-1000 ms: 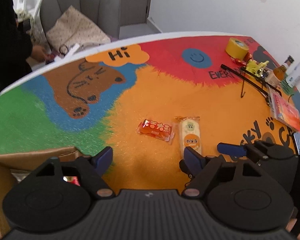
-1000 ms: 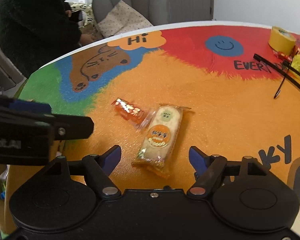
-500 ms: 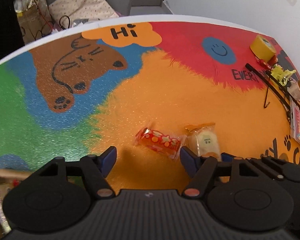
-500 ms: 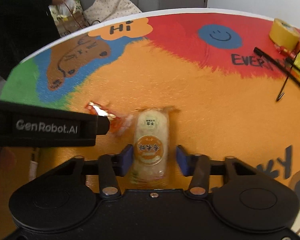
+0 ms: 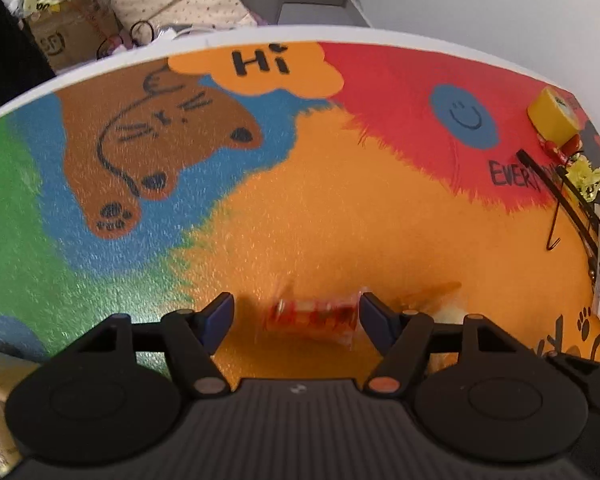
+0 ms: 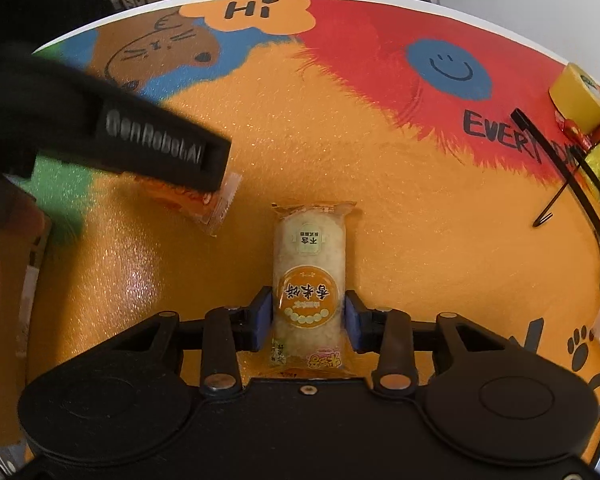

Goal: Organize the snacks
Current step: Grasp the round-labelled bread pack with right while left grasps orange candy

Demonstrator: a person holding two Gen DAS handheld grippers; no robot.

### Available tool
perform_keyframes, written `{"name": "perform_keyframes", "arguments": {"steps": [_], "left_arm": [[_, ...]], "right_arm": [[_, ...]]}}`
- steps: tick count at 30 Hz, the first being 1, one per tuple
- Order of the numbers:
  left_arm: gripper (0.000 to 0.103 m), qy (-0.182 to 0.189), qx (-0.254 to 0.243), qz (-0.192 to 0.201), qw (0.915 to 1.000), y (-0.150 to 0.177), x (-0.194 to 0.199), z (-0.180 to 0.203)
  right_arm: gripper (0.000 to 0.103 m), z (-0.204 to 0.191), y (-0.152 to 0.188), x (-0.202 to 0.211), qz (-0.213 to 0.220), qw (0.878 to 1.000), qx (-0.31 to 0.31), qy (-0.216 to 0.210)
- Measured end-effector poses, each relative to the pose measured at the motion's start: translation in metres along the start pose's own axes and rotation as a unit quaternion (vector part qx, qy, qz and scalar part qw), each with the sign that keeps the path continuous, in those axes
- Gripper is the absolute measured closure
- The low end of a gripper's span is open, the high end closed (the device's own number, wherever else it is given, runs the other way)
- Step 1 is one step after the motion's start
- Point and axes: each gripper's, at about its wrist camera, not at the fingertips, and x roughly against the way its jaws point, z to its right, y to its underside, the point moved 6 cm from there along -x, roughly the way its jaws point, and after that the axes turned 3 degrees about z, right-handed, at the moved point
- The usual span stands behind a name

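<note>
Mid-pickup: right gripper [image 6: 305, 320] clamped on the rice cake [image 6: 309, 276]. Left gripper [image 5: 296, 314] apart, straddling the red candy [image 5: 314, 314] on the mat [image 5: 340, 208]; jaws recently narrowing. Next, probably: close left, lift both.

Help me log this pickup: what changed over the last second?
The right gripper closed onto the rice cracker pack. The left gripper came down around the red snack packet, jaws narrowing slightly, not gripping. Both snacks remain on the table mat; the yellow tape roll is unmoved.
</note>
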Motion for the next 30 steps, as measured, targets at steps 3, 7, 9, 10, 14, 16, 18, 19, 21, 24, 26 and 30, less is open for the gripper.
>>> {"name": "perform_keyframes", "arguments": {"steps": [3,7,9,10,14,16,18,19,21,24,26,30], "left_arm": [[0.033,0.001,-0.012,-0.008,0.9999,-0.003,-0.003,0.003],[0.033,-0.001,-0.02,-0.021,0.9996,0.002,-0.015,0.004],[0.033,-0.003,-0.025,-0.015,0.9996,0.002,-0.016,0.005],[0.035,-0.008,-0.028,-0.012,0.9995,0.002,-0.016,0.006],[0.053,-0.01,-0.041,-0.002,0.9991,0.005,-0.012,0.007],[0.055,0.0,-0.05,-0.003,0.9987,0.007,-0.01,0.008],[0.056,0.007,-0.052,-0.006,0.9986,0.011,-0.007,0.008],[0.056,0.009,-0.052,-0.007,0.9986,0.013,-0.006,0.007],[0.057,0.008,-0.053,-0.004,0.9986,0.015,-0.002,0.005],[0.057,0.01,-0.055,0.001,0.9984,0.018,0.009,0.0],[0.057,0.016,-0.059,0.004,0.9981,0.021,0.019,-0.003],[0.057,0.028,-0.063,0.017,0.9975,0.025,0.047,-0.012]], "right_arm": [[0.062,0.002,0.003,0.002,0.005,1.0,0.001,-0.003],[0.064,0.006,0.006,0.004,0.009,1.0,-0.003,-0.005],[0.07,0.007,0.007,0.005,0.012,1.0,-0.007,-0.003],[0.07,0.007,0.007,0.006,0.014,1.0,-0.007,-0.003],[0.071,0.006,0.009,0.007,0.018,1.0,-0.004,-0.001],[0.071,0.006,0.011,0.008,0.019,1.0,-0.003,-0.001],[0.071,0.005,0.013,0.009,0.021,1.0,-0.003,-0.004],[0.071,0.005,0.014,0.01,0.023,1.0,-0.003,-0.005],[0.071,0.003,0.016,0.013,0.025,1.0,-0.001,-0.007],[0.071,-0.002,0.018,0.021,0.034,0.999,0.002,-0.009],[0.071,-0.006,0.018,0.029,0.043,0.999,0.001,-0.013],[0.071,-0.013,0.016,0.052,0.065,0.998,-0.005,-0.025]]}}
